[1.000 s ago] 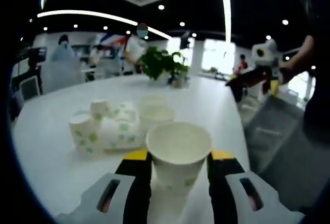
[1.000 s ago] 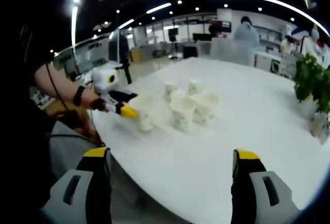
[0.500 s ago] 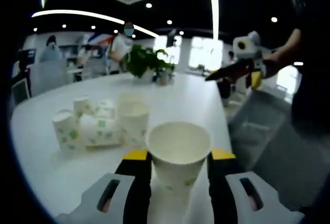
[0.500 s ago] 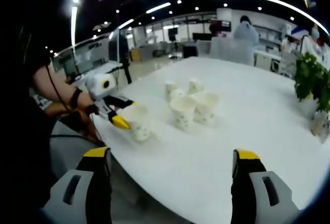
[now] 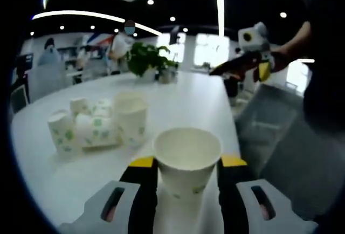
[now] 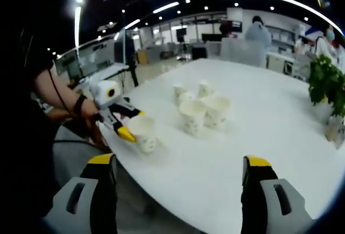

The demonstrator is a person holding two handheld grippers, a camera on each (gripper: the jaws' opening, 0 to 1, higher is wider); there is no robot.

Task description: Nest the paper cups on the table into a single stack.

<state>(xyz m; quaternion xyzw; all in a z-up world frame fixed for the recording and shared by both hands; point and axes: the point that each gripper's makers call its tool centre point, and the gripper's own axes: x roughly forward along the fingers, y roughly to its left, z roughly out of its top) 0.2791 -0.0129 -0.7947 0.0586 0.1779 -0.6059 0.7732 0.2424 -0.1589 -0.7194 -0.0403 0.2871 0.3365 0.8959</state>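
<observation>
In the left gripper view my left gripper (image 5: pixel 186 173) is shut on a white paper cup (image 5: pixel 186 161) with green print, upright and mouth up, above the white table (image 5: pixel 183 102). A cluster of several paper cups (image 5: pixel 97 126) stands to the left, some upright and some lying down. My right gripper (image 5: pixel 245 67) hangs at the upper right of that view. In the right gripper view my right gripper (image 6: pixel 178 191) is open and holds nothing. There the left gripper (image 6: pixel 126 126) holds the cup (image 6: pixel 143 133) near the table edge, left of the cup cluster (image 6: pixel 199 107).
A potted plant (image 5: pixel 148 61) stands at the far end of the table; it appears again as the plant (image 6: pixel 326 85) at the right edge. People stand in the background. A person's arm (image 6: pixel 59 96) reaches in from the left. The grey floor (image 5: pixel 275 131) lies beyond the table's right edge.
The left gripper has carried its cup away from the cluster toward the table's near edge. The right gripper has stayed open and hardly moved.
</observation>
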